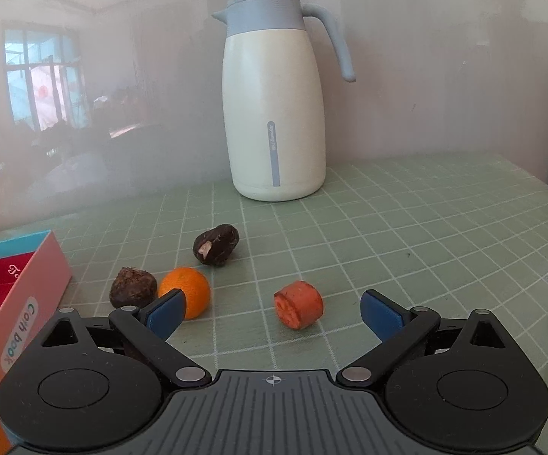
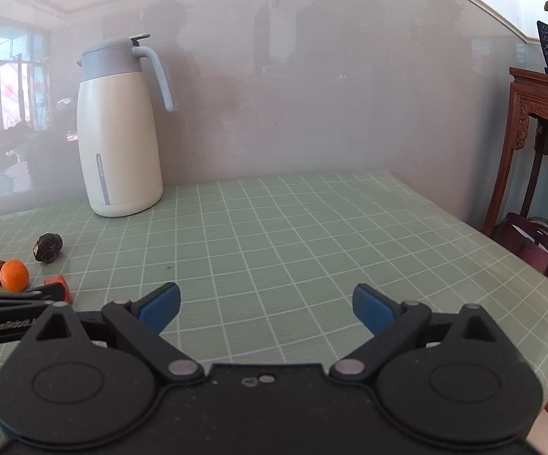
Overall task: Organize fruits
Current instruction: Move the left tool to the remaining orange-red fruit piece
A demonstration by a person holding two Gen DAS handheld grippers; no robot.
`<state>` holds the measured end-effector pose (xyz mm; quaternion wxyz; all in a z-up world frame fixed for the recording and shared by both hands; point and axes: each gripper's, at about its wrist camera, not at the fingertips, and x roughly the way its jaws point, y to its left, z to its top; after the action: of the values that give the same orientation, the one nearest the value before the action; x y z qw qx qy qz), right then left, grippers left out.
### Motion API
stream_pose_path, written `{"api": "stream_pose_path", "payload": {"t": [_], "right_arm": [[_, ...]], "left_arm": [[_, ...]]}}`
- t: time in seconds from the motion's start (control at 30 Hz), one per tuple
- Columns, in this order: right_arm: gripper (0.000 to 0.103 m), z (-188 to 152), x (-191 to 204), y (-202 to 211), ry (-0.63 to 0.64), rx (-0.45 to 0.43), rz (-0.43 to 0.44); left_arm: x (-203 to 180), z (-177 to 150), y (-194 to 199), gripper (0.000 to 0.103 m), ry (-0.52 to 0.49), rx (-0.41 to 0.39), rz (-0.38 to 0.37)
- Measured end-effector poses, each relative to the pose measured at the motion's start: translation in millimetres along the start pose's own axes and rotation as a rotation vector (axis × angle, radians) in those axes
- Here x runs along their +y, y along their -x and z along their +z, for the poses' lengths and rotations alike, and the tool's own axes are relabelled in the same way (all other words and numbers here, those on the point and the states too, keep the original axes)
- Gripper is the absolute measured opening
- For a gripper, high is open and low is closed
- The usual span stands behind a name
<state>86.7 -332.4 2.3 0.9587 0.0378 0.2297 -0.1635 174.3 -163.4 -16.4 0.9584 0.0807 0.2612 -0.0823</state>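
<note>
Both the left tool [image 1: 274, 313] and the right tool [image 2: 266, 305] are wide open and hold nothing, while the carrot piece [image 1: 299, 309] lies on the desk [image 1: 406, 250] just right of the orange [image 1: 185, 292], in front of the thermos jug [image 1: 274, 102].

Both wrist views look low across the table [image 2: 312, 227] toward the jug [image 1: 274, 113], shared.

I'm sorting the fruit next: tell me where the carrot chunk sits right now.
In the left wrist view the carrot chunk lies on the green grid mat, between the open left gripper fingers, right of the orange.
</note>
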Motion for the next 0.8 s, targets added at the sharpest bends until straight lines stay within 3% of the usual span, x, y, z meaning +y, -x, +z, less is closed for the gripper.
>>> {"api": "stream_pose_path", "payload": {"t": [0.37,0.5,0.7,0.8], "right_arm": [[0.098,0,0,-5,-0.006,0.016,-0.021],[0.098,1,3,-5,-0.001,0.013,-0.016],[0.098,0,3,-3,0.006,0.014,-0.004],[0.098,0,3,-3,0.006,0.016,-0.001]], "left_arm": [[-11,-2,-23,0.098,0.013,0.047,-0.015],[-12,-2,-28,0.088,0.013,0.065,-0.032],[-10,-3,-32,0.085,0.033,0.086,-0.036],[-7,-3,-35,0.071,0.048,0.100,-0.051]]}}
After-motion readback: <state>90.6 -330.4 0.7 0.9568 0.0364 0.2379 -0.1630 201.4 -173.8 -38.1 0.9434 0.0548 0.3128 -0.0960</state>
